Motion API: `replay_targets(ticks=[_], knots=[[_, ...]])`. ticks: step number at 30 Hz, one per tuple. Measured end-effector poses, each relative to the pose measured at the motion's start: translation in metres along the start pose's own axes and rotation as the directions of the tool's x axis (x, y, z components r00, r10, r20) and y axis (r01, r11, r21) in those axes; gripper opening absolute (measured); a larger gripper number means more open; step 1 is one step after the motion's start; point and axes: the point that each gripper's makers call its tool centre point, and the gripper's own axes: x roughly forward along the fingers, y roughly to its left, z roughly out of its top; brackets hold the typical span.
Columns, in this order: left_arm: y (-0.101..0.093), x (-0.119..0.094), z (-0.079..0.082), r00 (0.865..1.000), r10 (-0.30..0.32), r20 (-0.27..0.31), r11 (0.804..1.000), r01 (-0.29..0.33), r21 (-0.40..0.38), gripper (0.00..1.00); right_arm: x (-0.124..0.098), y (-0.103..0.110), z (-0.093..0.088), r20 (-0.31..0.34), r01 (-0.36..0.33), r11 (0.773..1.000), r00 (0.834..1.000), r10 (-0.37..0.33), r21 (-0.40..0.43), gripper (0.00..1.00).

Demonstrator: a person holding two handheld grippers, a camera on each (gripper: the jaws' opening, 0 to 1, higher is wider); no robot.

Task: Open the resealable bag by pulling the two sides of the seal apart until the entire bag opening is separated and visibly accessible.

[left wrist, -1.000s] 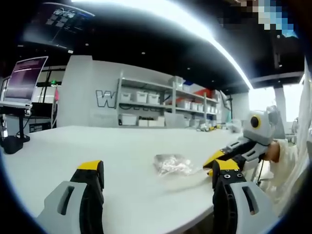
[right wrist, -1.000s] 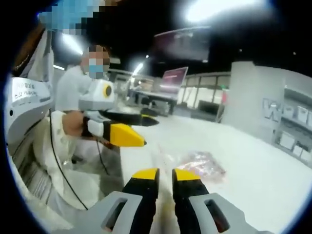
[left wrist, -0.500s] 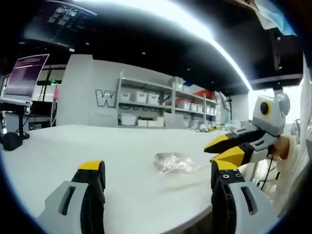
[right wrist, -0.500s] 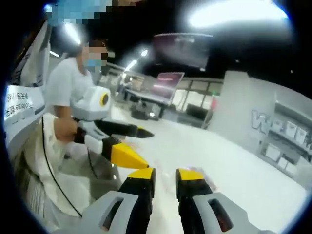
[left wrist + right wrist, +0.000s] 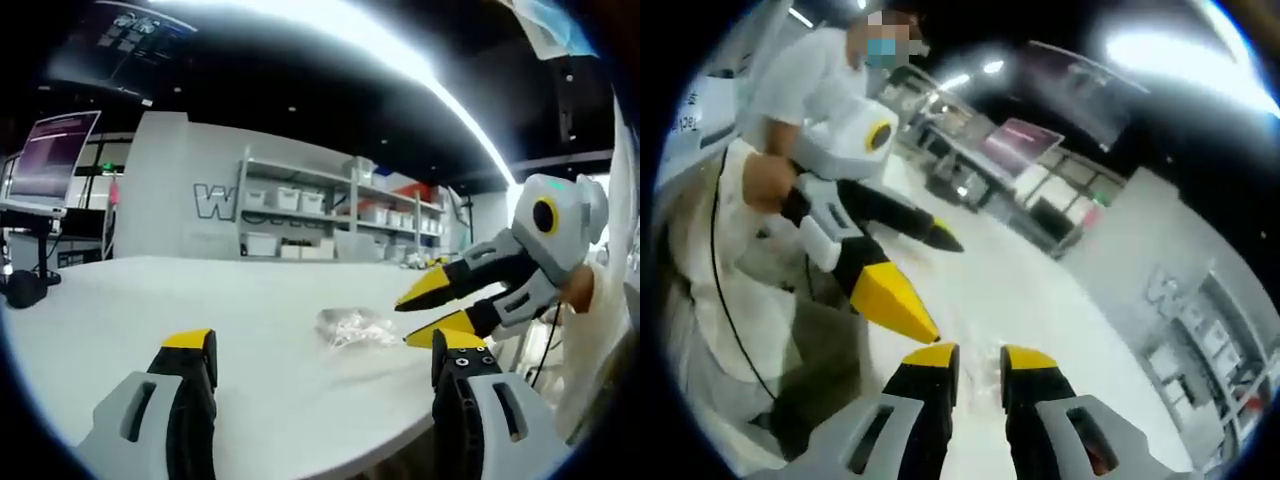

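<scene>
The task looks barely begun: the resealable bag [image 5: 352, 327] lies crumpled and untouched on the white table [image 5: 150, 300], its seal state too small to tell, so all the pulling apart is left. The left gripper [image 5: 320, 365] has its 2 jaws spread wide and empty, short of the bag. The right gripper [image 5: 980, 358] has a narrow gap pinching nothing; since 1.0 s ago it has lifted off the table beside the bag, and the right gripper view has tilted away.

There is one bag [image 5: 352, 326], one table [image 5: 150, 300], two grippers [image 5: 320, 375] [image 5: 432, 315], one shelf [image 5: 330, 215] of boxes and one screen [image 5: 50, 160].
</scene>
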Motion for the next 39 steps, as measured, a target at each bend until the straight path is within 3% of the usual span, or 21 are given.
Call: replay_targets(ticks=[5,12,18,29,39], knots=[[-0.001,0.0,-0.001,1.0,-0.003,-0.004,1.0,0.003,0.004,0.86,0.001,-0.001,-0.001,-0.027,-0.018,0.999,1.0,0.016,-0.048,0.14],[0.003,-0.001,-0.001,1.0,0.008,-0.002,1.0,-0.008,0.006,0.86,0.007,0.002,-0.007,-0.098,-0.094,0.976,0.992,0.076,-0.195,0.13],[0.002,-0.001,-0.004,1.0,0.006,-0.011,1.0,-0.006,0.007,0.86,0.008,0.002,-0.004,-0.119,-0.132,0.958,0.987,0.105,-0.255,0.13],[0.001,-0.002,-0.006,1.0,0.005,-0.015,1.0,-0.005,0.025,0.86,0.013,0.008,-0.005,-0.147,-0.18,0.937,0.979,0.141,-0.299,0.13],[0.002,-0.003,-0.005,1.0,0.007,-0.011,1.0,-0.007,0.023,0.85,0.016,0.007,-0.006,-0.152,-0.184,0.933,0.978,0.143,-0.308,0.12]])
